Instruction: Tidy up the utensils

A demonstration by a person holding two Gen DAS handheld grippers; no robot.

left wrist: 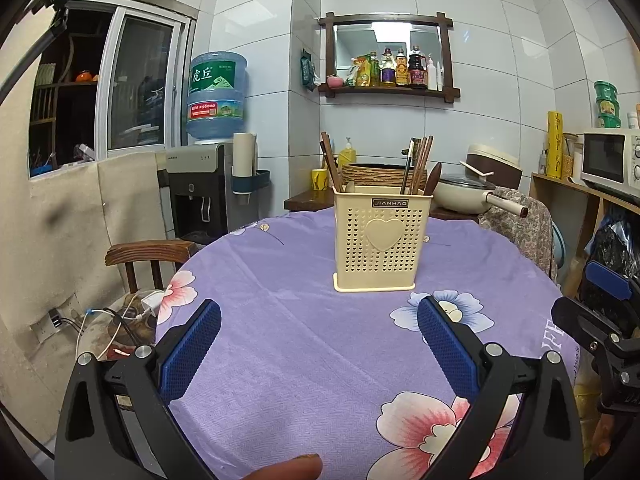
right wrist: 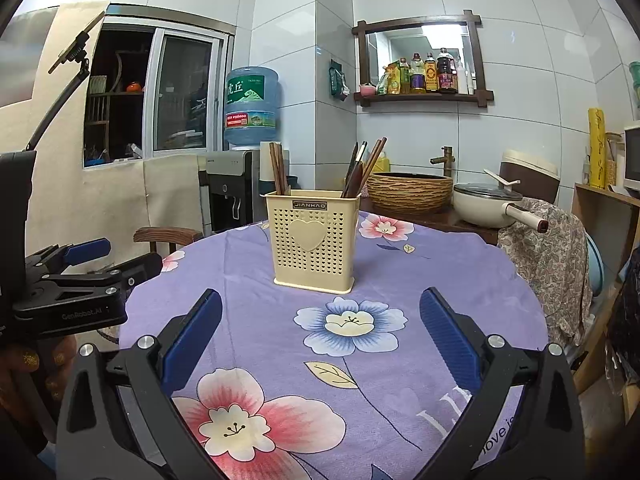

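Left gripper, right gripper: agape, empty; cream perforated holder: upright, chopsticks inside

- The cream perforated utensil holder stands upright on my purple floral tablecloth.
- Brown chopsticks and dark utensils lean inside it.

— How are the left tongs?
— Spread wide, nothing between the blue pads; a fingertip shows below.
— And the right tongs?
— Wide apart too — empty, level with the left, side by side.
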